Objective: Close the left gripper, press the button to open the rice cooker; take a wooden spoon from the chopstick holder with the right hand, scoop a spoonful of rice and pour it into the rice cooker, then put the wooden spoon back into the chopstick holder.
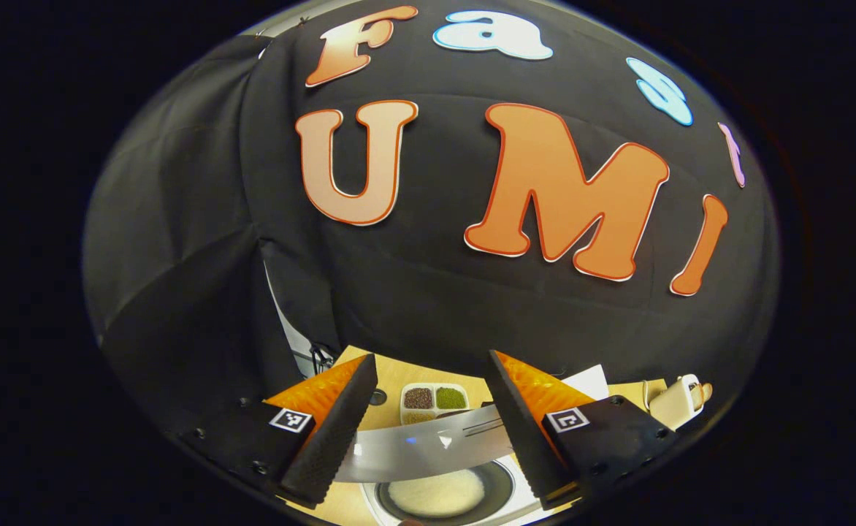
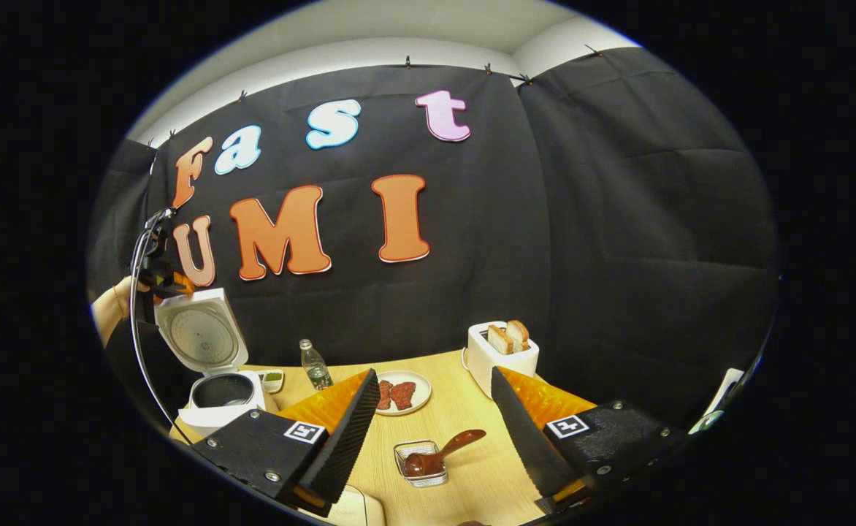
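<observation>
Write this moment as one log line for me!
cooker: lid open | left gripper: open, above pot | right gripper: open, empty | spoon: in holder

left hand-held gripper (image 1: 428,431) jaws apart | right hand-held gripper (image 2: 432,431) jaws apart, empty

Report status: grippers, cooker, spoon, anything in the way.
Both grippers open, holding nothing: left gripper above the rice cooker, right gripper above the table. Cooker lid up. Wooden spoon lying in its holder, untouched. Path to spoon looks unobstructed.

A toaster (image 2: 501,358) (bread in its slots), water bottle (image 2: 316,365) and plate (image 2: 401,392) share the table (image 2: 464,416).
</observation>
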Motion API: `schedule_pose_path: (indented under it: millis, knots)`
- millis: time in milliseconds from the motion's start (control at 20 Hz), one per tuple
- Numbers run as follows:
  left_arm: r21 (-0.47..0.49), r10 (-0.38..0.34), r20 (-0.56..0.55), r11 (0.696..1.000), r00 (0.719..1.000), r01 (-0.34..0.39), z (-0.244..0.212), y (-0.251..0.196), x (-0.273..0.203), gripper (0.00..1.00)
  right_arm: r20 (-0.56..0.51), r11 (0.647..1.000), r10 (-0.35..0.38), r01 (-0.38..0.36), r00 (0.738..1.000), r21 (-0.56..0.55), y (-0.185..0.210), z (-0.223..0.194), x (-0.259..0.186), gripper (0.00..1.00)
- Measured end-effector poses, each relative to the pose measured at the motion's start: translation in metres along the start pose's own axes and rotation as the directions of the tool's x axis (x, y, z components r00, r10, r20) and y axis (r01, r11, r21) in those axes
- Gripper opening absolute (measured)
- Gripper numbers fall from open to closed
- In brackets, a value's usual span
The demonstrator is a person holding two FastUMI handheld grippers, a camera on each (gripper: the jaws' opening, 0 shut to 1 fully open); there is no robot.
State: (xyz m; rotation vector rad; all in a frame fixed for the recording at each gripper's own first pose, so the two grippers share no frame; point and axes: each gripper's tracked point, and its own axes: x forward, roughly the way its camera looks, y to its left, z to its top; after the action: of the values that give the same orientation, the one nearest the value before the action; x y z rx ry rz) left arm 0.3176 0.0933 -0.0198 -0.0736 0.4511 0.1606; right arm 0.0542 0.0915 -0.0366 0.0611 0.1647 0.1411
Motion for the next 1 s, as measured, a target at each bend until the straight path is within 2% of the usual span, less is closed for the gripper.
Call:
schedule_pose_path:
  millis: [250,400,500,600,800,1000]
  knots:
    - [0.043,-0.051,-0.010,0.998,0.999,0.052,-0.033,-0.013,-0.032,1.00,0.053,0.998,-0.003,0.007,0.999,-0.065,0.006,0.029,-0.009,0.95]
    - [0.028,-0.081,-0.057,0.996,0.995,0.083,-0.071,-0.025,-0.053,1.00,0.080,0.999,0.031,-0.028,0.996,-0.037,0.024,0.038,-0.009,0.95]
    - [0.066,-0.094,-0.063,0.993,0.994,0.098,-0.094,-0.030,-0.065,1.00,0.083,0.998,0.057,-0.055,0.995,-0.031,0.037,0.038,-0.007,0.95]
    - [0.082,-0.098,-0.070,0.991,0.993,0.104,-0.119,-0.032,-0.073,1.00,0.082,0.996,0.075,-0.071,0.994,-0.046,0.048,0.038,-0.004,0.95]
    - [-0.002,-0.105,-0.102,0.994,0.989,0.105,-0.171,-0.033,-0.085,1.00,0.060,0.992,0.110,-0.106,0.992,-0.068,0.066,0.030,0.000,0.95]
    - [0.057,-0.068,-0.090,0.996,0.994,0.073,-0.203,-0.032,-0.085,1.00,0.028,0.990,0.128,-0.126,0.991,-0.065,0.073,0.019,0.008,0.95]
